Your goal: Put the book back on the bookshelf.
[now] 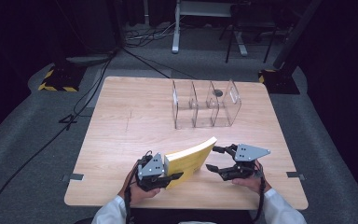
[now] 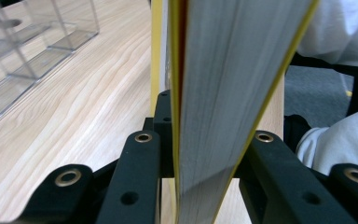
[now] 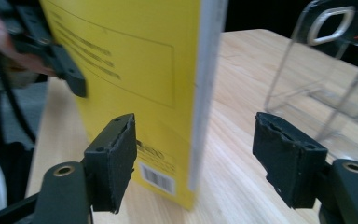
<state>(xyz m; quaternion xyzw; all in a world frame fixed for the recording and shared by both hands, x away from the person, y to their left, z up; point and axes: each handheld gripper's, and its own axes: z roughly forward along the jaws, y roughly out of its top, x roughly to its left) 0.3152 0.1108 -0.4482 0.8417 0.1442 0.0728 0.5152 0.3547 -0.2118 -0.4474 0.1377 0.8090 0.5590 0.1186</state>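
Observation:
A yellow book (image 1: 191,158) with a pale page edge stands tilted on the wooden table (image 1: 130,121) near its front edge. My left gripper (image 1: 170,170) is shut on the book's near end. In the left gripper view the book (image 2: 223,93) rises straight up between both jaws, which press on its covers. My right gripper (image 1: 212,158) hovers just right of the book with its jaws wide apart. In the right gripper view the book's yellow cover (image 3: 130,60) and page edge stand ahead between the pads (image 3: 114,163), and neither pad touches it.
A clear acrylic organizer (image 1: 207,105) with several upright slots stands at the back middle of the table, also seen as the organizer (image 2: 23,51) and organizer (image 3: 326,70). White-sleeved forearms come in over the table's front edge. Dark floor with cables lies beyond.

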